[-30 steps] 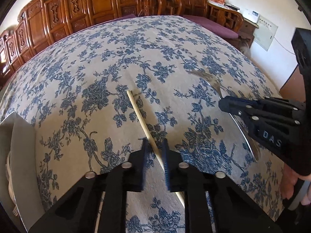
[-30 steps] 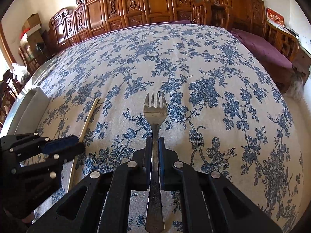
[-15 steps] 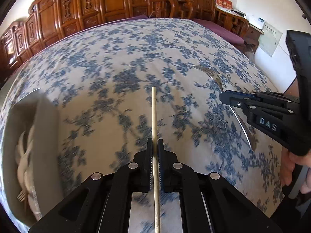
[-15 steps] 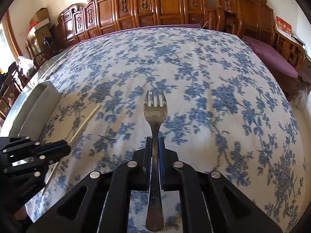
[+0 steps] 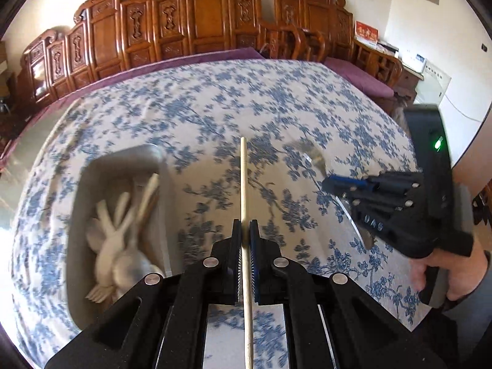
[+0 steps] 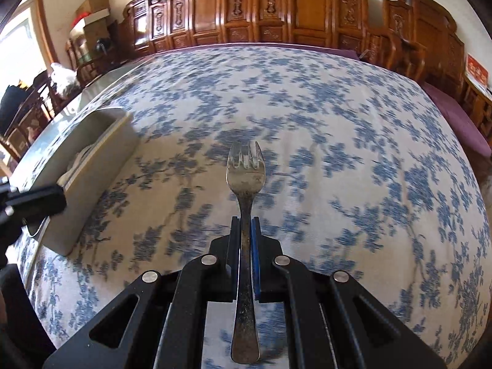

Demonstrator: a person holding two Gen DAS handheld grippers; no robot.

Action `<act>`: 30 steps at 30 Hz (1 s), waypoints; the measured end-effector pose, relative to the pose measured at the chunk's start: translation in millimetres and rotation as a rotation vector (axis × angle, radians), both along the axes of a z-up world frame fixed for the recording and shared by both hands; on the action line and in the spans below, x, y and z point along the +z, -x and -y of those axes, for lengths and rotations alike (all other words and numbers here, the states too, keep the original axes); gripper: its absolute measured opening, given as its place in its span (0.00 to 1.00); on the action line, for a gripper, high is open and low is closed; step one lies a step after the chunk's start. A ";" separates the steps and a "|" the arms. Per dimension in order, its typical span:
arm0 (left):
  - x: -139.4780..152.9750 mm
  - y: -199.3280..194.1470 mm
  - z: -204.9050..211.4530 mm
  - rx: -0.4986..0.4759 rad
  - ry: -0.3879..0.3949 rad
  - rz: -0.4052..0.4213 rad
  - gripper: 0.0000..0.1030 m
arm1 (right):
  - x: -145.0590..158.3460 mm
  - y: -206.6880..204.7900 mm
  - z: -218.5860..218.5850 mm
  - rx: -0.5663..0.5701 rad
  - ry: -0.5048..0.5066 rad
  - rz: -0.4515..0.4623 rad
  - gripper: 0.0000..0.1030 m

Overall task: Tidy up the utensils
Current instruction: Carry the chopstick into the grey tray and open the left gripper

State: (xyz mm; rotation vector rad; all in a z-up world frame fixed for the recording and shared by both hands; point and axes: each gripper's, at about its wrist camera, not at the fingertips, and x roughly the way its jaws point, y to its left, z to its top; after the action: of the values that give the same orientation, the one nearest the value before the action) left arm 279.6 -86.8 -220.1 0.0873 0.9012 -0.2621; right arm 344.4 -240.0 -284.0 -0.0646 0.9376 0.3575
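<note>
My left gripper (image 5: 245,230) is shut on a wooden chopstick (image 5: 244,184) and holds it above the tablecloth, pointing away from me. A grey tray (image 5: 77,215) lies to its left with several pale spoons and forks (image 5: 120,243) in it. My right gripper (image 6: 245,230) is shut on a metal fork (image 6: 245,172), tines forward, held above the cloth. In the left wrist view the right gripper (image 5: 332,181) and the fork (image 5: 310,153) show at the right. In the right wrist view the tray (image 6: 92,166) sits at the left, with the left gripper's fingers (image 6: 37,203) in front of it.
A blue-flowered tablecloth (image 5: 276,98) covers the large table. Carved wooden chairs (image 5: 200,21) line the far side. A hand (image 5: 446,273) holds the right gripper's handle at the right edge.
The left gripper closed on the chopstick, lifted it and swung left, bringing the tray into fuller view. The right gripper with the fork has also risen and turned towards the tray.
</note>
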 end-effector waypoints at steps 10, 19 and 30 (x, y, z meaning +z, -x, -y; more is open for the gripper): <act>22.8 -1.3 -52.1 0.067 -0.007 0.046 0.04 | 16.4 16.7 -33.9 0.097 -0.022 0.042 0.08; 25.1 -18.8 -98.5 0.152 -0.018 0.051 0.04 | 36.6 25.2 -38.2 0.121 -0.084 0.088 0.08; -15.5 -45.3 -121.3 0.193 -0.073 -0.019 0.04 | 51.3 36.0 -48.7 0.164 -0.114 0.125 0.08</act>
State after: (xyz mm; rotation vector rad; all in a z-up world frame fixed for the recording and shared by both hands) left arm 324.9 34.6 -235.7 0.0644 0.9308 -0.0502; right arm 308.4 -191.3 -232.7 -0.0591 0.7884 0.5518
